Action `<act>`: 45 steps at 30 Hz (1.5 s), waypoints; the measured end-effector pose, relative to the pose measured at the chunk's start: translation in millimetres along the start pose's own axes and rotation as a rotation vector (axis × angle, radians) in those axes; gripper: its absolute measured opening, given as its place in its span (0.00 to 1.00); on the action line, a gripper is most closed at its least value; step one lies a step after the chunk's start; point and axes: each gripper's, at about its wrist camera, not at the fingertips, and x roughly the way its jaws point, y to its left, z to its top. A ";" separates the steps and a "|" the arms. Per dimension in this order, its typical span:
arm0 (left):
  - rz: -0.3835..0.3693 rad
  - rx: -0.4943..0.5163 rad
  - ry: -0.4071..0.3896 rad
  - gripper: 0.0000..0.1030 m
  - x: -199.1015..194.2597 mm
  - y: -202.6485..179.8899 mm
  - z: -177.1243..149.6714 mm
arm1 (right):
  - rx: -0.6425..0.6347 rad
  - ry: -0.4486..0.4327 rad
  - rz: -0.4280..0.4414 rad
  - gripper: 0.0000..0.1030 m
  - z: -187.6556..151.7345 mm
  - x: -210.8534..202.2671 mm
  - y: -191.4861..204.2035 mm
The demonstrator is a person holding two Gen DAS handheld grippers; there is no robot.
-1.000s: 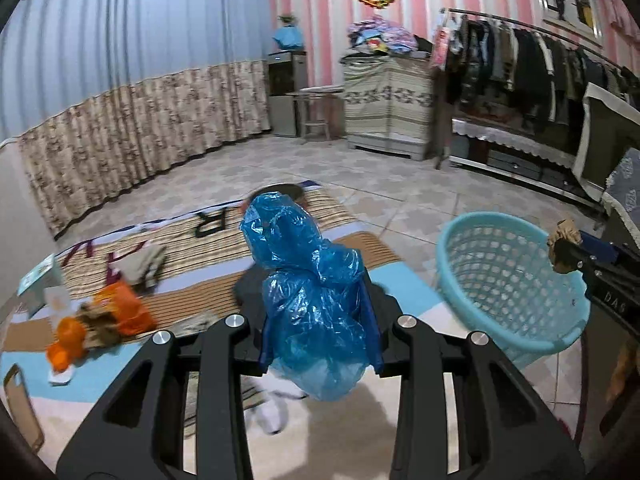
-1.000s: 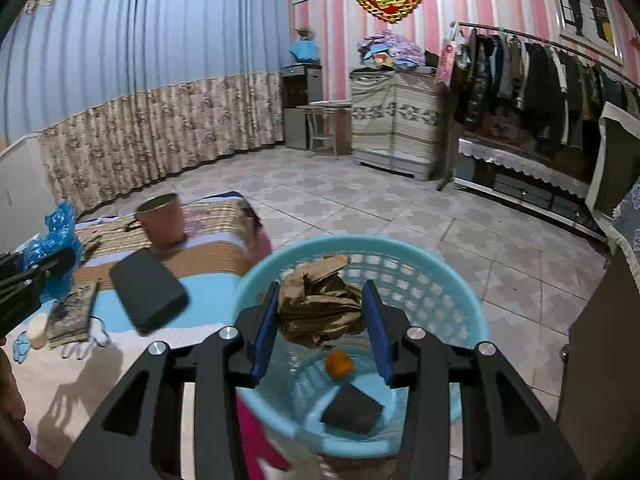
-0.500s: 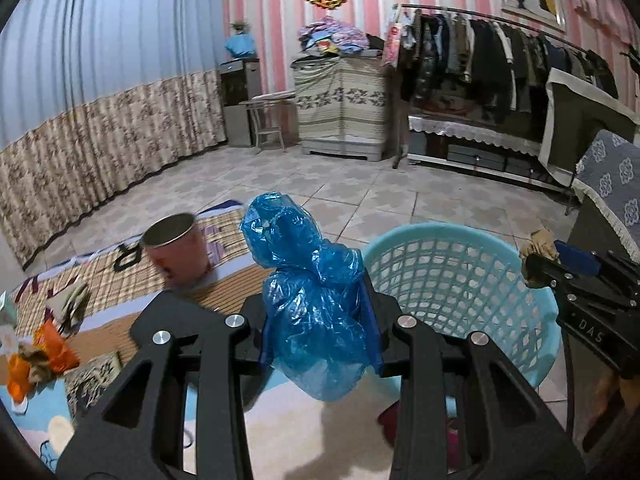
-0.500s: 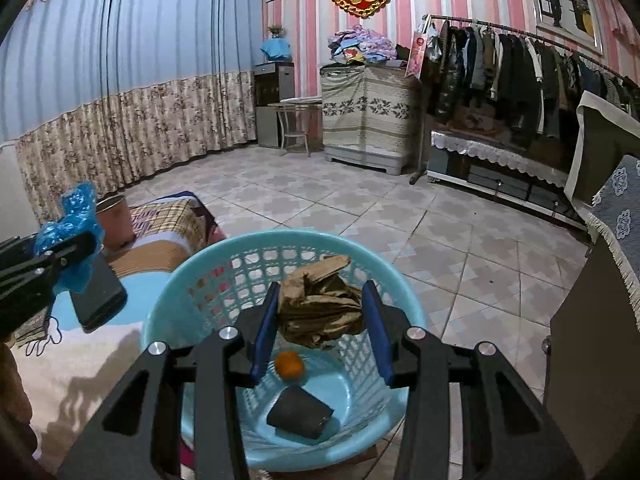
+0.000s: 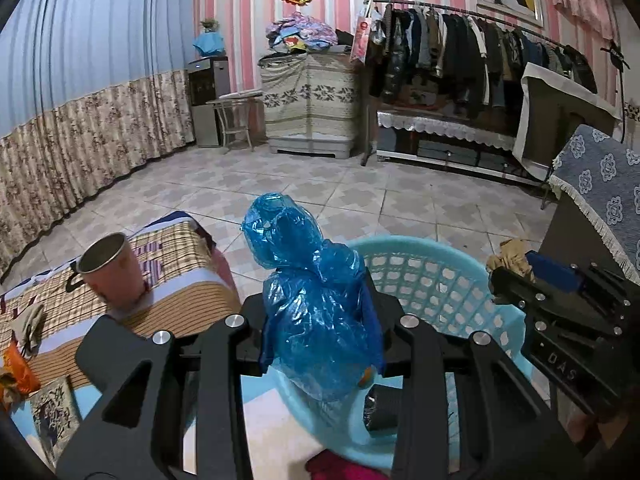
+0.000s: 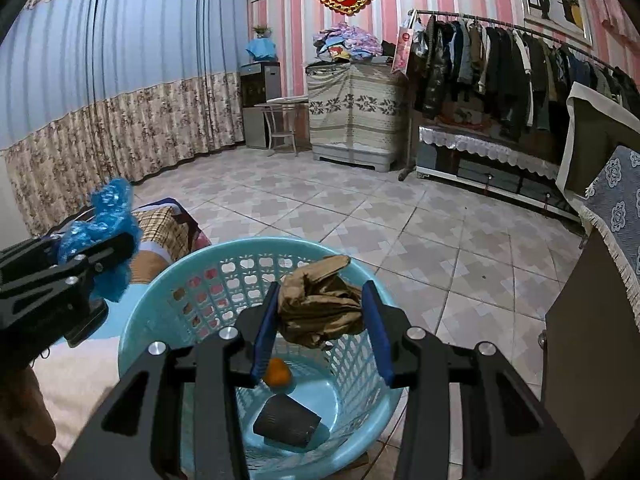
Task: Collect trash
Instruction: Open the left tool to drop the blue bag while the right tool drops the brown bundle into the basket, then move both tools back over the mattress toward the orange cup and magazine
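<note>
A crumpled blue plastic bag is clamped between the fingers of the left claw, which grips it tightly; it hangs above the near left rim of the light blue basket. The right claw is closed on a wad of crumpled brown paper, held over the middle of the basket. Down on the basket's floor lie a small orange piece and a dark cylinder-shaped thing on its side. Left of the basket is a low surface under a striped and checked cloth, and on it stands a pink cup with a metal-looking inside. Further left of the basket, on the same cloth, lie some orange wrappers. Beyond the basket is tiled floor.
</note>
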 end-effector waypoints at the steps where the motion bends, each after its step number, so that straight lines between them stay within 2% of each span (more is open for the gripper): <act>1: -0.003 0.002 0.004 0.35 3.1 -1.1 0.7 | 0.000 -0.001 -0.002 0.40 0.6 -0.1 0.2; 4: -0.014 -0.004 0.022 0.36 9.7 -0.9 1.3 | 0.004 0.002 -0.005 0.40 1.4 0.3 -1.7; 6: -0.014 -0.008 0.033 0.45 12.6 0.1 0.2 | 0.008 0.003 -0.007 0.40 1.0 0.3 -2.0; 8: 0.000 -0.015 0.035 0.62 12.7 3.1 -1.8 | 0.007 0.004 -0.007 0.40 1.0 0.4 -2.5; 12: 0.011 -0.025 0.039 0.68 12.3 9.4 -3.7 | 0.006 0.010 -0.006 0.40 0.3 1.4 -4.3; 20: 0.096 -0.065 0.022 0.90 -5.1 41.6 -8.6 | 0.020 0.027 -0.005 0.40 -7.4 7.8 -4.9; 23: 0.143 -0.096 0.013 0.93 -10.8 56.7 -12.0 | 0.028 0.029 -0.002 0.42 -9.9 9.9 1.3; 27: 0.161 -0.120 0.011 0.93 -17.6 72.1 -16.9 | 0.042 0.026 -0.004 0.42 -11.4 11.9 7.2; 28: 0.169 -0.118 0.004 0.94 -20.8 74.7 -17.6 | 0.043 0.025 -0.003 0.45 -11.5 12.8 8.7; 29: 0.176 -0.115 -0.001 0.95 -23.7 76.5 -18.5 | 0.044 0.025 -0.007 0.56 -11.0 13.4 10.4; 31: 0.191 -0.109 -0.008 0.95 -29.4 81.1 -20.4 | 0.044 0.015 -0.019 0.71 -9.8 12.9 13.8; 33: 0.196 -0.105 -0.006 0.95 -32.8 85.0 -22.8 | 0.041 0.009 -0.034 0.74 -7.6 11.4 16.1; 35: 0.198 -0.102 -0.009 0.95 -38.3 90.6 -24.8 | 0.044 0.004 -0.040 0.84 -6.1 8.9 19.0; 40: 0.219 -0.131 -0.044 0.95 -64.8 113.1 -32.4 | 0.046 -0.018 -0.058 0.93 -4.9 -1.6 30.8; 45: 0.261 -0.157 -0.059 0.95 -97.9 144.1 -46.7 | 0.038 -0.025 -0.017 0.95 -2.3 -9.8 61.7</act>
